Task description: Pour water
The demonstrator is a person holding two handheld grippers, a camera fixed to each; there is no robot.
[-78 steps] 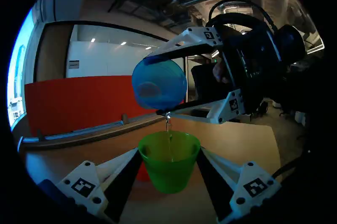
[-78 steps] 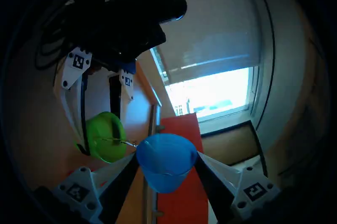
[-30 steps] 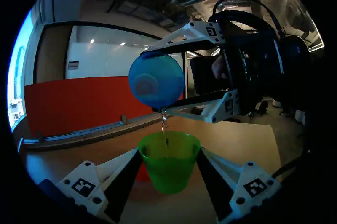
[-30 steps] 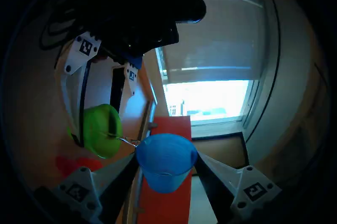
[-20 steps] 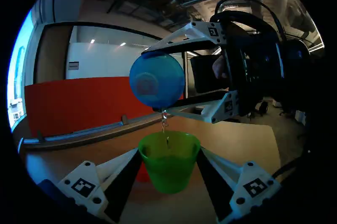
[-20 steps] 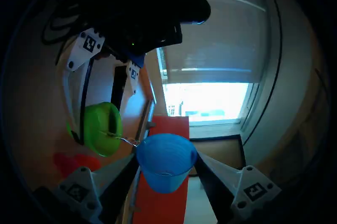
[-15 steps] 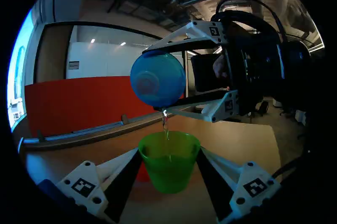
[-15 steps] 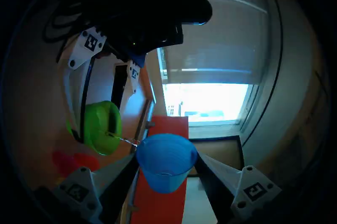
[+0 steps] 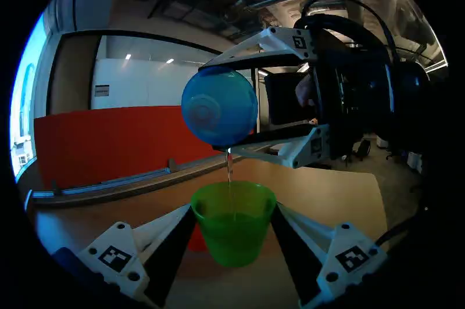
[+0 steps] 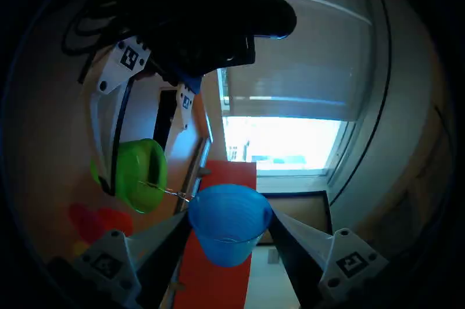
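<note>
Right gripper (image 10: 229,225) clamped on the blue cup (image 9: 219,107), tipped over at centre frame; thin water stream (image 9: 229,166) drops into the green cup (image 9: 233,236), lower centre, squeezed by left gripper (image 9: 233,216).

The green cup (image 9: 233,227) is seen as translucent bright green; above it the blue cup (image 9: 219,107) is rendered in translucent sky blue. The fingers (image 9: 148,230) of the left gripper (image 9: 232,209) beside the green cup are coloured white with black inner faces, and each is marked with a square black-and-white tag. The right gripper (image 9: 212,108) above the green cup is finished alike — white fingers, patterned tags, a black body. Behind the green cup a tan wooden table (image 9: 337,187) and a red wall panel (image 9: 110,140) are shown — a red patch (image 9: 196,242) is seen at its lower left.
</note>
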